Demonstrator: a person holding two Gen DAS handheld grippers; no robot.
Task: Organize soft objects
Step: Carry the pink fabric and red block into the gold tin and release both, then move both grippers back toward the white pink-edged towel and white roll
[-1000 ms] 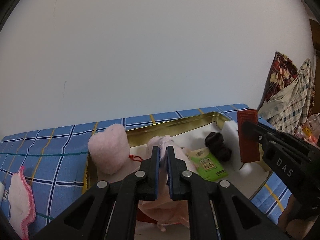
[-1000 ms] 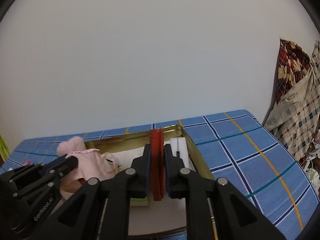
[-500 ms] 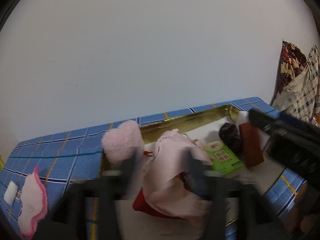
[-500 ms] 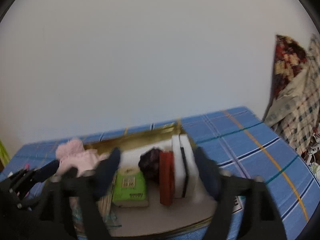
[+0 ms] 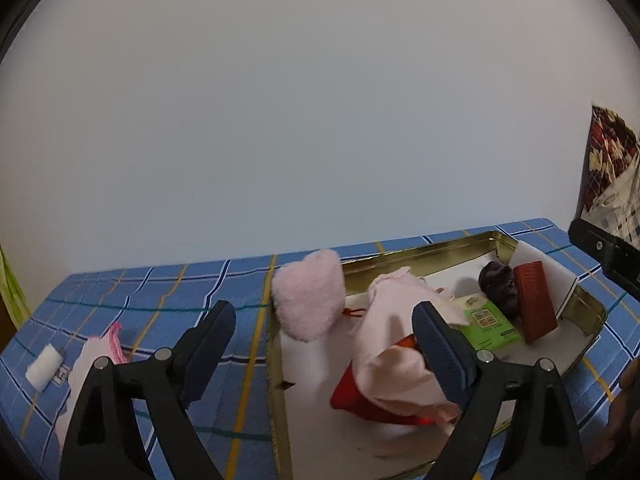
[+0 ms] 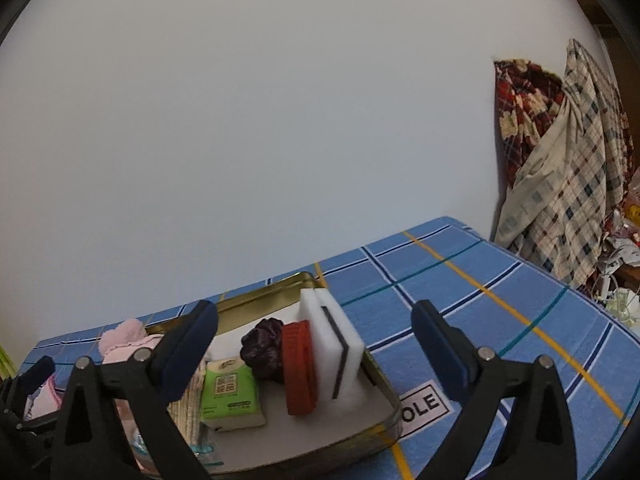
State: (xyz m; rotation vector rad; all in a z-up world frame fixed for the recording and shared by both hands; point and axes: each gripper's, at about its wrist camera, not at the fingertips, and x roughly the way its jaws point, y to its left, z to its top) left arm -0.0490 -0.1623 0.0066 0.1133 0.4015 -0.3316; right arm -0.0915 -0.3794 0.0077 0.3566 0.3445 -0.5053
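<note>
Both grippers have just been opening. The left gripper (image 5: 324,332) and right gripper (image 6: 316,330) now gape wide, holding nothing. The pink cloth (image 5: 404,344) and red pad (image 6: 298,366) sit in the tin (image 6: 264,294). Back out slowly, so nothing tips.

Left claw (image 5: 324,340) and right claw (image 6: 316,340) look alike: black angular plastic arms with triangular cut-outs, silver screw heads, and dark blue ribbed fingertip pads (image 5: 440,344).
</note>
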